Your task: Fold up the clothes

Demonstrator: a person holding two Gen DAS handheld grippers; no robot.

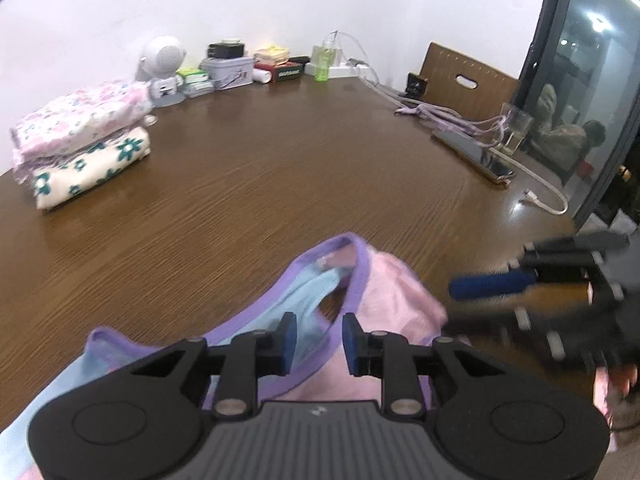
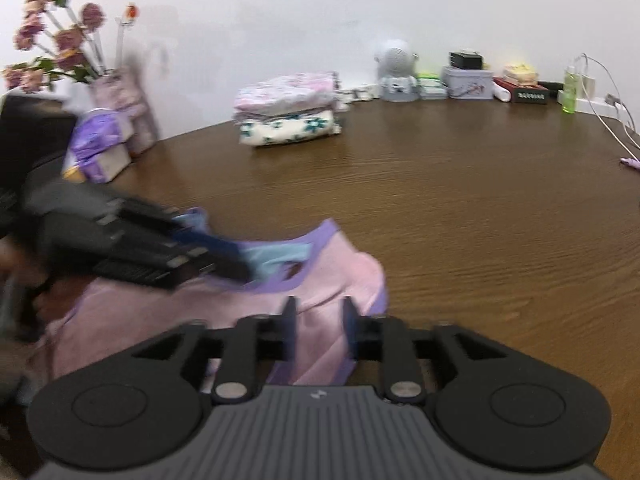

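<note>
Left wrist view: left gripper (image 1: 319, 342) hovers with jaws apart, nothing pinched, over the pink and blue shirt (image 1: 320, 304) at the table's (image 1: 280, 168) near edge. Folded clothes (image 1: 80, 136) stacked far left. Right wrist view: right gripper (image 2: 319, 332) parted too, above the shirt's pink side.

A wooden table (image 1: 280, 168) held a white speaker (image 1: 162, 60), a tin box (image 1: 230, 72), a green bottle (image 1: 322, 62) and cables (image 1: 448, 116) along the wall; pink flowers (image 2: 52, 40) stood at its far left corner
</note>
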